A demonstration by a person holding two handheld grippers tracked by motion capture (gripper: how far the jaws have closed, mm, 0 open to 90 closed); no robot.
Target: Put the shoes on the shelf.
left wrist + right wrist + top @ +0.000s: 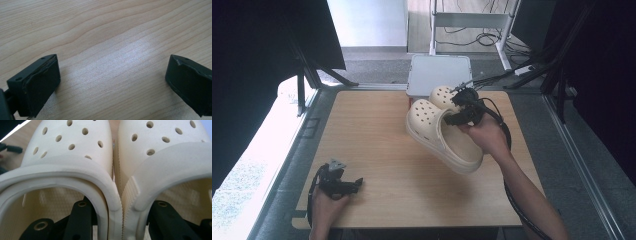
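Two cream perforated clogs are pressed side by side. In the high view the nearer clog (pixel 447 142) hangs tilted over the right half of the wooden table (pixel 377 150), and the second clog (pixel 442 96) lies behind it. My right gripper (pixel 462 114) is shut on both. In the right gripper view its black fingers (pixel 80 220) reach inside the left clog (pixel 70 150) and the right clog (pixel 165 152), pinching their touching inner walls together. My left gripper (pixel 354 184) rests at the table's front left, open (pixel 112 72), with bare wood between its pads.
A pale grey box (pixel 439 72) stands just past the table's far edge, close behind the clogs. Cables and a white frame (pixel 472 22) lie on the floor beyond. Dark stands flank the table on both sides.
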